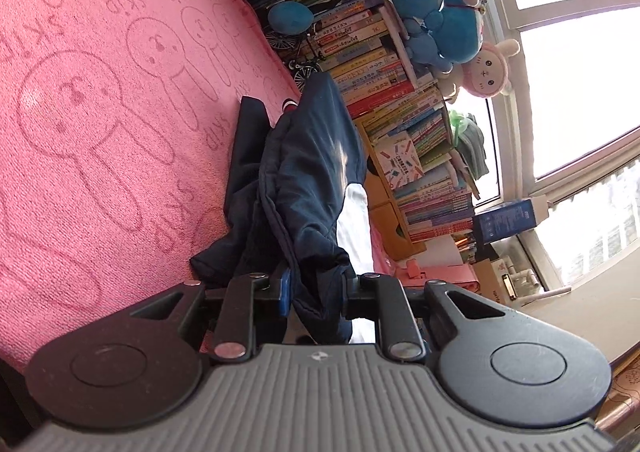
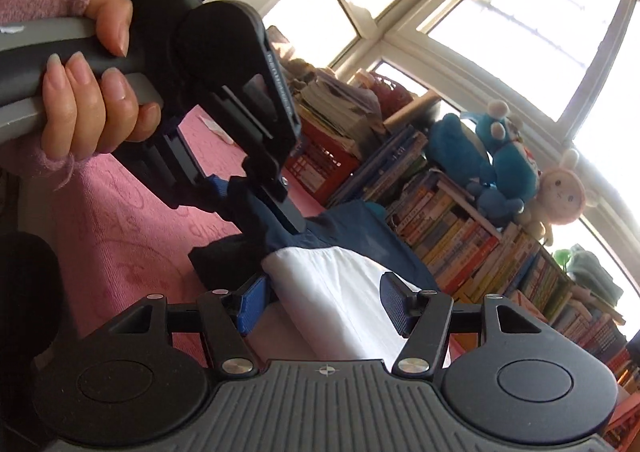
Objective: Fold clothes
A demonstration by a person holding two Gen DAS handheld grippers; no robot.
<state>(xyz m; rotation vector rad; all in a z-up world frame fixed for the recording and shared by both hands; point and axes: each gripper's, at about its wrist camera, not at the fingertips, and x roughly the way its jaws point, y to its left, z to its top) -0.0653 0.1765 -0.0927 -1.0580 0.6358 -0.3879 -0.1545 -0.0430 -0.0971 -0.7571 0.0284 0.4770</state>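
left gripper (image 1: 314, 292) is clamped on the navy jacket (image 1: 308, 172) to keep the fold lifted off the pink blanket (image 1: 100, 112), right gripper (image 2: 326, 306) jaws apart, holding nothing.

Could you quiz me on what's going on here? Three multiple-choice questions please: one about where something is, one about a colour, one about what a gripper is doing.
1. Where do the plush toys sit?
A. On top of the stacked books
B. On the pink cover
C. Inside the red crate

2. What colours is the garment being folded?
A. Red and yellow
B. Dark navy with a white panel
C. All green

3. What is the left gripper doing?
A. Standing wide open over bare cover
B. Holding a book
C. Closed on a bunch of the garment

Answers:
1 A: the blue and pink toys rest on the books by the window.
2 B: navy cloth with a white patch lies on the pink cover.
3 C: navy fabric is pinched between its fingers, also seen from the right wrist view.
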